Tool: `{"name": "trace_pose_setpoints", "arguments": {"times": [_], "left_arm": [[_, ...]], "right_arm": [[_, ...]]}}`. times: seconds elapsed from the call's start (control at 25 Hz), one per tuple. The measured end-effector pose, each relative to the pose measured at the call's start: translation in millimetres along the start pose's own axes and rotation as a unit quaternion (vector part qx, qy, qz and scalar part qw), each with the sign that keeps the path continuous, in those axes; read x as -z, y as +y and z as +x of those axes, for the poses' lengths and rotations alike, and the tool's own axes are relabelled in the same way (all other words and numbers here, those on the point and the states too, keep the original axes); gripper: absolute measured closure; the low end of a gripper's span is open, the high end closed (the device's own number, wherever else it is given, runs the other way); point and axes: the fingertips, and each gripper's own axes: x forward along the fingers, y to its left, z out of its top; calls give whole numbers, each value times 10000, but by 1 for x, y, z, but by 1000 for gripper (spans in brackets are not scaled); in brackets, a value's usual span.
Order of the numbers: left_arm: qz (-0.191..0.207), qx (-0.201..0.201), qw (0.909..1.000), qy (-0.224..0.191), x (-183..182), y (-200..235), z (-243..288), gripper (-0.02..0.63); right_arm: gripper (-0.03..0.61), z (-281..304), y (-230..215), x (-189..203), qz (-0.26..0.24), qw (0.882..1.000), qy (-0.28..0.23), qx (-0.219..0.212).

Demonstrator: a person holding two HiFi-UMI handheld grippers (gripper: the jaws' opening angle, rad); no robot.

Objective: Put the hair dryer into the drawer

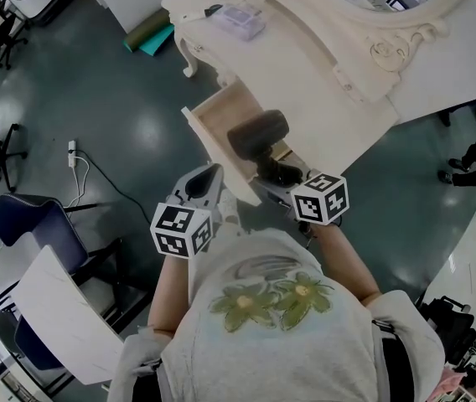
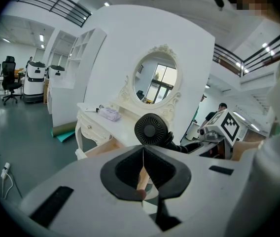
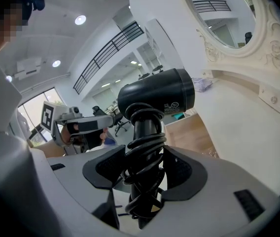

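Firmly, the right claw grips the hair dryer, its label illegible; left claw closed

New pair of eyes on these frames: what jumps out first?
The black hair dryer, clamped by its cord-wrapped handle in the right gripper, is held over the open wooden drawer. Behind stands the cream carved dressing table with its oval mirror. The left gripper is shut, empty, beside the drawer.
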Motion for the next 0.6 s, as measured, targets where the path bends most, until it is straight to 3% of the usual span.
{"name": "trace_pose_setpoints", "arguments": {"times": [0.6], "left_arm": [[-111,-48,9999,107,2,30,11,603]], "right_arm": [[347,27,-15,-4,-49,9997,229,109]]}}
